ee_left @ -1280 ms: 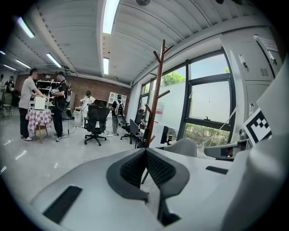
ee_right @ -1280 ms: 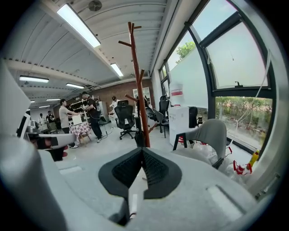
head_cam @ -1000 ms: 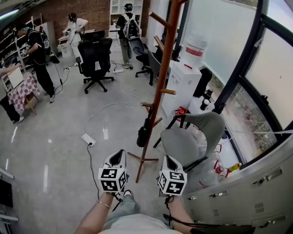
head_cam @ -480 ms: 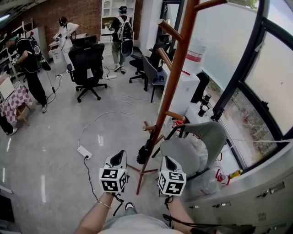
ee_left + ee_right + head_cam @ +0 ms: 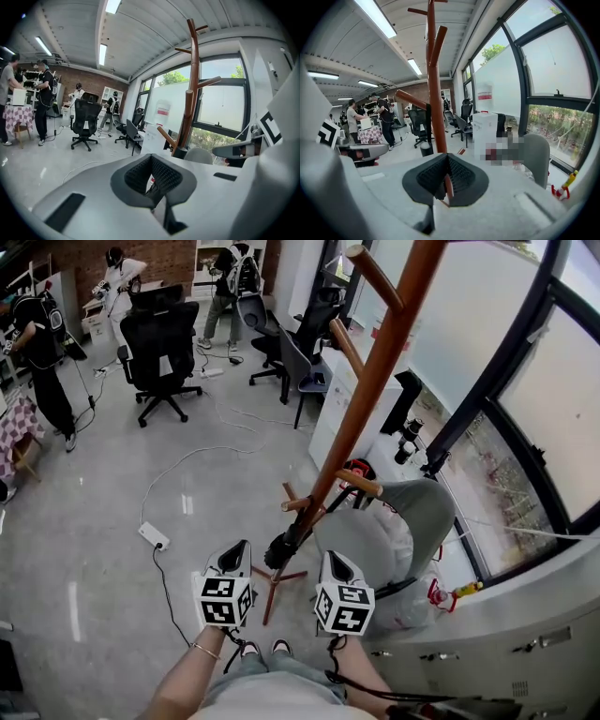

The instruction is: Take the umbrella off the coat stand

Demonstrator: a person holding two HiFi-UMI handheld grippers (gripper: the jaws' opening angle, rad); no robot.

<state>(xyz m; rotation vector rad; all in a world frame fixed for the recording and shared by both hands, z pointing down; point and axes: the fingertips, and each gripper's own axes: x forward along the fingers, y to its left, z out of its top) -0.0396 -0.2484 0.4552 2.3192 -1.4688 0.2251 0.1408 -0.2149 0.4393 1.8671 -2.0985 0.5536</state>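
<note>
A grey office floor (image 5: 94, 521) beside tall windows is seen, with office chairs and people further back. A wooden coat stand (image 5: 375, 390) rises just ahead, and a black folded umbrella (image 5: 279, 547) is hung low on it, close against the pole. The left gripper (image 5: 240, 549) and the right gripper (image 5: 330, 561) are held near the umbrella but apart from it, fingers clenched on nothing. A grey chair (image 5: 427, 512) is set behind the stand.
</note>
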